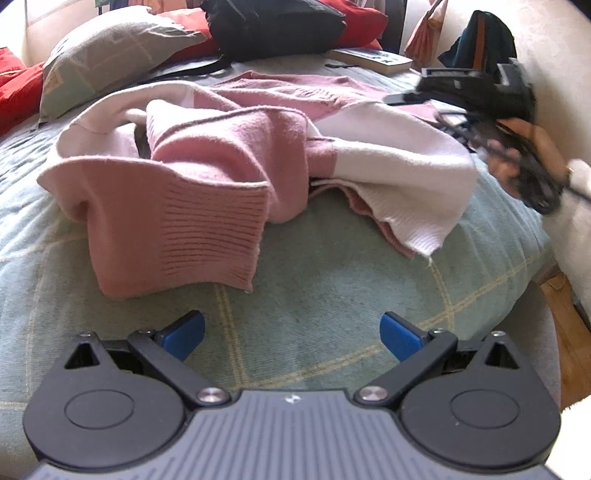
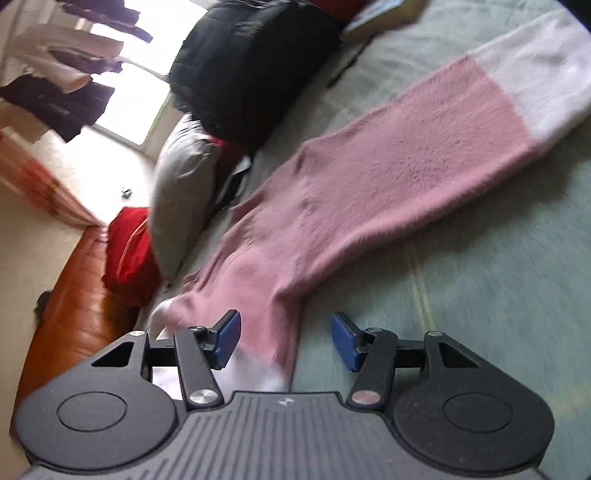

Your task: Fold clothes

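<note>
A: Since both claws sit nearest the lens, start there. Left gripper (image 1: 291, 334): blue pads spread wide, nothing between them, hovering over bare green checked bedcover (image 1: 332, 288). Right gripper (image 2: 286, 341): also spread, a strip of knit running up between the pads, not pinched as far as I can see.

B: And the garment?

A: Pink-and-white sweater (image 1: 229, 147), lying on the bedcover in a loose, rumpled heap. In the left view the ribbed hem (image 1: 207, 240) droops toward the near edge, just beyond the left claw. Right of it a white panel (image 1: 406, 173) slumps over a pink layer. Farther back the body flattens out.

B: The right view?

A: One sleeve (image 2: 388, 173) stretched flat across the cover, pink for most of its length, white at the far right end. Motion blur there, so the edges are uncertain.

B: Handling?

A: My judgement: soft, fuzzy, light to middling in weight, no stiffness. It will sag from any grip and the layers will drag on each other rather than slide. Not fragile, though the knit could snag or stretch.

B: Where to take hold?

A: The ribbed hem looks firmest: denser knit, a clear edge. A corner of it for the left, the sleeve end for the right.

B: Beyond the sweater?

A: Grey pillow (image 1: 110, 48) far left, black bag (image 1: 273, 26) behind, a book (image 1: 373, 59) far right.
</note>
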Demonstrator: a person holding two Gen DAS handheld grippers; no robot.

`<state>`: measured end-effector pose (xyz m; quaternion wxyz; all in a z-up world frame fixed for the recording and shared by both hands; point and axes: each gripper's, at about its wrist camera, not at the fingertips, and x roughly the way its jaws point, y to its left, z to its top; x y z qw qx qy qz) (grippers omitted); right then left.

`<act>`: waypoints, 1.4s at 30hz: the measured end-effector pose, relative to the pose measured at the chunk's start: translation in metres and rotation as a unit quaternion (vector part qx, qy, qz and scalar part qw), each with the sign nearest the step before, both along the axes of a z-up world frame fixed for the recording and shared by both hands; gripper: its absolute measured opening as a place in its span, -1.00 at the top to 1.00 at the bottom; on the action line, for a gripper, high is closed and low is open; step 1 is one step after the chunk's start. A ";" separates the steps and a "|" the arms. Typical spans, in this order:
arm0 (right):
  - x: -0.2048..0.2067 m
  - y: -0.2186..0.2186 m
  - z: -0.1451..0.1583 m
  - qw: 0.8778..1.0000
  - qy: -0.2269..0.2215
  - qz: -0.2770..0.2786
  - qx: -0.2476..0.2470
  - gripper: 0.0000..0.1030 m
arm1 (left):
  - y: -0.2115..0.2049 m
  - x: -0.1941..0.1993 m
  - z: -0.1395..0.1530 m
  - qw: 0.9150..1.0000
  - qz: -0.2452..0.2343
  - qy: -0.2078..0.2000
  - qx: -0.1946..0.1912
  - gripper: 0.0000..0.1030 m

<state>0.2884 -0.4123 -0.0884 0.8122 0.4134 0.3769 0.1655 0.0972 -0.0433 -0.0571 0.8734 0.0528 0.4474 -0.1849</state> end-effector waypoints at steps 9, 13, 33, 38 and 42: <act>0.037 0.001 -0.001 0.998 -0.001 -0.016 -0.055 0.67 | 0.002 0.015 -0.003 1.000 0.004 0.001 -0.001 -0.96; 0.048 -0.003 0.012 0.995 -0.018 -0.039 -0.094 0.67 | 0.001 0.020 -0.004 1.000 0.004 0.001 -0.004 -0.96; -0.141 0.049 0.036 0.948 -0.030 0.027 -0.316 -0.27 | 0.021 0.001 -0.012 0.999 -0.024 -0.027 -0.021 -0.99; -0.160 0.063 0.031 0.938 -0.044 0.011 -0.344 -0.52 | 0.027 -0.003 -0.018 0.998 -0.041 -0.040 -0.022 -0.99; -0.172 0.069 0.025 0.938 -0.051 -0.001 -0.344 -0.85 | 0.035 -0.011 -0.019 0.998 -0.054 -0.039 -0.002 -0.98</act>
